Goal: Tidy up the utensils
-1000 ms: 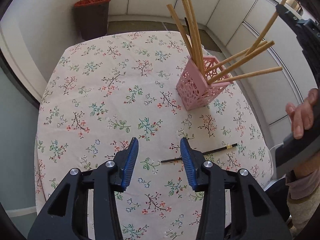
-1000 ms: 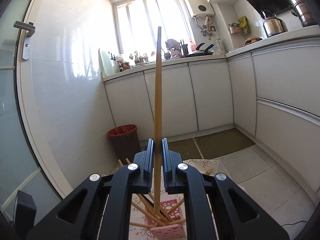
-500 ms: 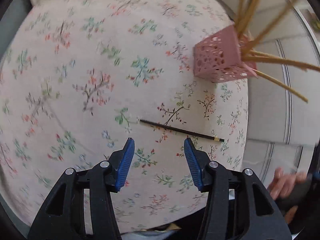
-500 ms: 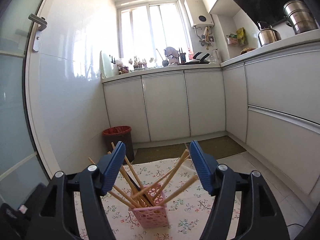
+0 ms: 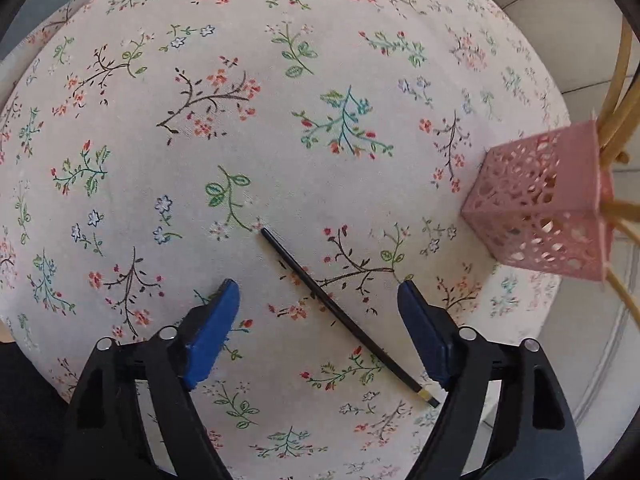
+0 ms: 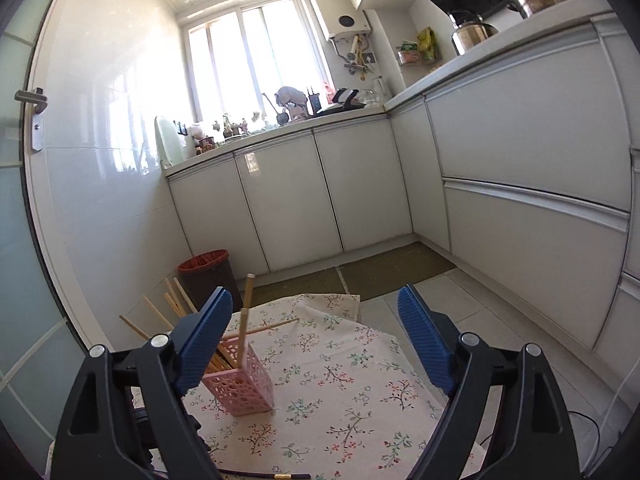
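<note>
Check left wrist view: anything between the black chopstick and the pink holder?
Nothing. In the left wrist view only bare floral tablecloth separates the black chopstick from the pink holder.

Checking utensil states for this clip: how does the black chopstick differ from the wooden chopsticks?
The black chopstick lies flat on the floral tablecloth; the wooden chopsticks stand leaning in the pink holder. The black one is dark with a gold band near one end; the wooden ones are plain tan. The black one lies alone, between the left gripper's open jaws; the wooden ones are grouped. All are slim sticks.
</note>
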A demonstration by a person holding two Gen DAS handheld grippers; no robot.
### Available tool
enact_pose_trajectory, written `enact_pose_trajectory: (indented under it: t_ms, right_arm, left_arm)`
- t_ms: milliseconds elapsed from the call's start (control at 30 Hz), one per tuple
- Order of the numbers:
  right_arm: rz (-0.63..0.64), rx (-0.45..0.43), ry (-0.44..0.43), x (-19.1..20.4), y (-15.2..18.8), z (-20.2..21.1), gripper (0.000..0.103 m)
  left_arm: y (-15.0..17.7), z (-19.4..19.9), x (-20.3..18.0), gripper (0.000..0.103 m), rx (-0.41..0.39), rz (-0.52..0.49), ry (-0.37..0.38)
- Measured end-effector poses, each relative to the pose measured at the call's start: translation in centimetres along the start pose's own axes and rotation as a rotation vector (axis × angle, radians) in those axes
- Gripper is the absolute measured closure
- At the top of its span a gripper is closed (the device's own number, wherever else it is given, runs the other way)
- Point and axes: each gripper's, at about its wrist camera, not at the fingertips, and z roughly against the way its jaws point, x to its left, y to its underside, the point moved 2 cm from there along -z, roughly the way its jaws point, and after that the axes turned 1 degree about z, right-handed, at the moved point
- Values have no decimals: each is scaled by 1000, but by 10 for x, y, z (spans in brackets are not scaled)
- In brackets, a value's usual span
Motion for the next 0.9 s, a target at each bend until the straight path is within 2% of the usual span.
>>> enact_pose_trajectory:
  t_ms: [67, 133, 200, 267, 400, 467, 533, 600, 633, 700, 833, 867, 900]
  right_arm:
    - [-48, 14, 25, -16, -3, -6, 20]
    - [-98, 24, 53, -31, -7, -11, 20]
    - [-160, 58, 60, -46, -7, -17, 20]
    - [-218, 99, 72, -57, -5, -25, 20]
    - [-287, 182, 70, -61, 3, -40, 20]
    - [-291, 204, 68, -59, 6, -44, 20]
    - [-286, 225, 69, -56, 10, -47, 20]
    - [-286, 242, 67, -55, 12, -49, 20]
    - [-283, 259, 67, -56, 14, -52, 20]
    - [-293, 280, 69, -58, 17, -55, 20]
    - [-353, 358, 49, -61, 28, -68, 20]
    - [-364, 384, 40, -61, 31, -72, 20]
    - [-374, 405, 36, -63, 35, -74, 20]
  left_arm:
    - [11, -6, -16, 20, -47, -79, -99]
    - [19, -7, -22, 22, -88, -134, -134]
    - [25, -4, -23, 30, -124, -206, -145]
    - [30, 0, -21, 50, -163, -292, -149]
    - [31, 8, -10, 71, -184, -386, -99]
    - [29, 10, -5, 90, -162, -401, -71]
    - [22, 12, 1, 97, -114, -421, -16]
    - [10, 21, 7, 98, -148, -449, -13]
    - [7, 28, 7, 98, -163, -476, 30]
    - [1, 34, 8, 94, -112, -475, 94]
    - [-1, 40, 22, 59, -127, -444, 27]
    - [-7, 38, 33, 53, -129, -421, -2]
    - [-6, 37, 39, 53, -131, -410, -12]
